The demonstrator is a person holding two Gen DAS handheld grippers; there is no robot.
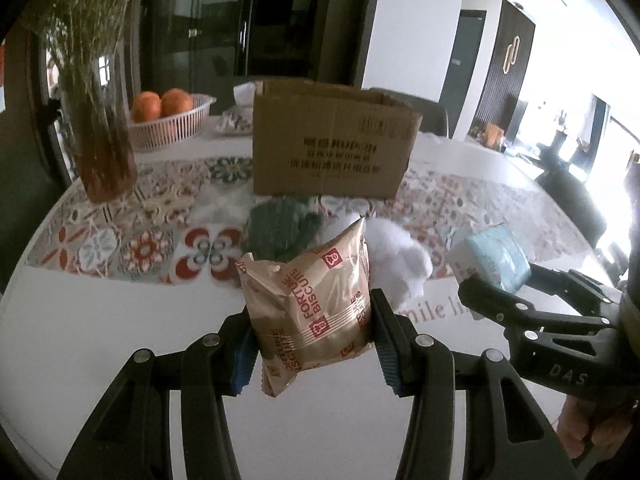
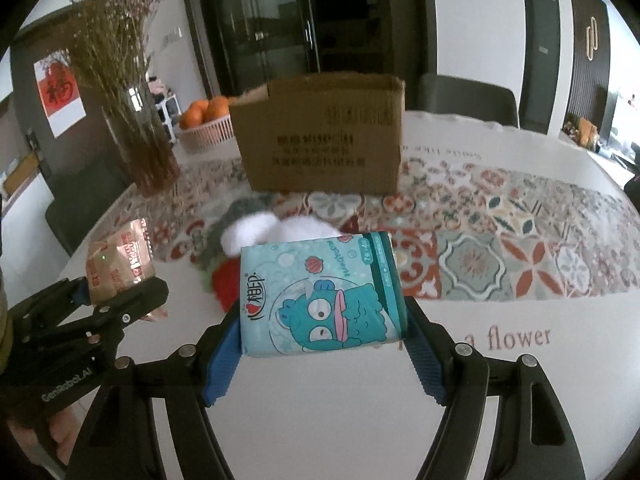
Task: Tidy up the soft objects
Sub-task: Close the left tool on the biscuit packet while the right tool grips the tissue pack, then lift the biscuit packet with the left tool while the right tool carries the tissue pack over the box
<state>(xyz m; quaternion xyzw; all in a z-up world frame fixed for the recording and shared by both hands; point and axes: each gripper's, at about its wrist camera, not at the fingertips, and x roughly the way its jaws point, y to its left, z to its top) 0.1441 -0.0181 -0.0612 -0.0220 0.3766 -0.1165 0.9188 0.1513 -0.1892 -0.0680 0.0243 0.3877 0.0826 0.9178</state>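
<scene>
My left gripper point(image 1: 314, 344) is shut on a gold Fortune Biscuits packet point(image 1: 308, 304) and holds it above the table; it also shows in the right wrist view point(image 2: 118, 264). My right gripper point(image 2: 324, 340) is shut on a teal tissue pack point(image 2: 320, 292), seen at the right in the left wrist view point(image 1: 494, 258). An open cardboard box point(image 1: 332, 140) stands behind on the patterned runner point(image 2: 520, 216). A white fluffy item point(image 1: 400, 256), a dark green knit item point(image 1: 280, 228) and a red soft item point(image 2: 226, 284) lie in front of the box.
A glass vase of dried flowers point(image 1: 100, 120) stands at the left. A white basket of oranges point(image 1: 168, 116) sits behind it. A dark chair point(image 2: 468, 100) stands past the table's far edge. White tabletop point(image 1: 100, 320) lies below both grippers.
</scene>
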